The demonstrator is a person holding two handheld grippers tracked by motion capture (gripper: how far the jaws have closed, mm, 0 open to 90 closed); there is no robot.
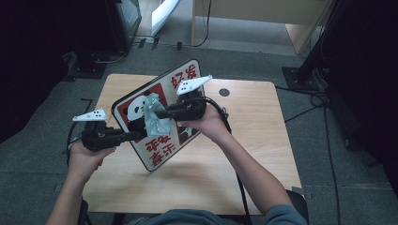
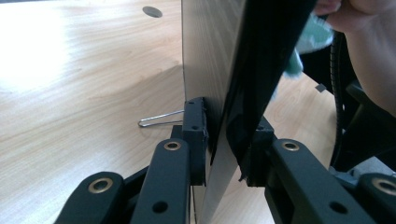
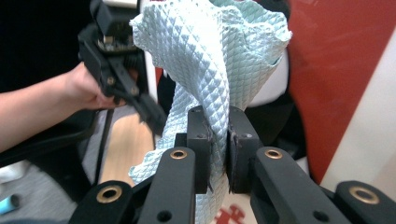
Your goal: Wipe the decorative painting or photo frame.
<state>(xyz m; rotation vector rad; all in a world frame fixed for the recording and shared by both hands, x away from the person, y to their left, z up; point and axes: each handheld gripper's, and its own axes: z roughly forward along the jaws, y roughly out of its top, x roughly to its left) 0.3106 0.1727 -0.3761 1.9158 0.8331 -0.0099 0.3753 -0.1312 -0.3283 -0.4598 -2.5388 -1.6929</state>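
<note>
High view: a panda sign is held up off the table while a cloth wipes its face.

The left gripper point(image 1: 136, 136) has its jaws clamped on the lower edge of the sign point(image 1: 162, 152), keeping the board tilted up above the wooden table point(image 1: 244, 140); the left gripper view shows the board's thin edge pinched between the pads. The right gripper point(image 1: 162, 114) has its jaws pressed together on a bunched pale green cloth point(image 1: 154, 117), which fans out past the jaw tips and lies against the printed panda at the middle of the sign. Wiping looks under way rather than finished. How much of the face is already clean is hard to tell, since no dirt or streaks show. The upper and lower lettering probably remain to be wiped.
</note>
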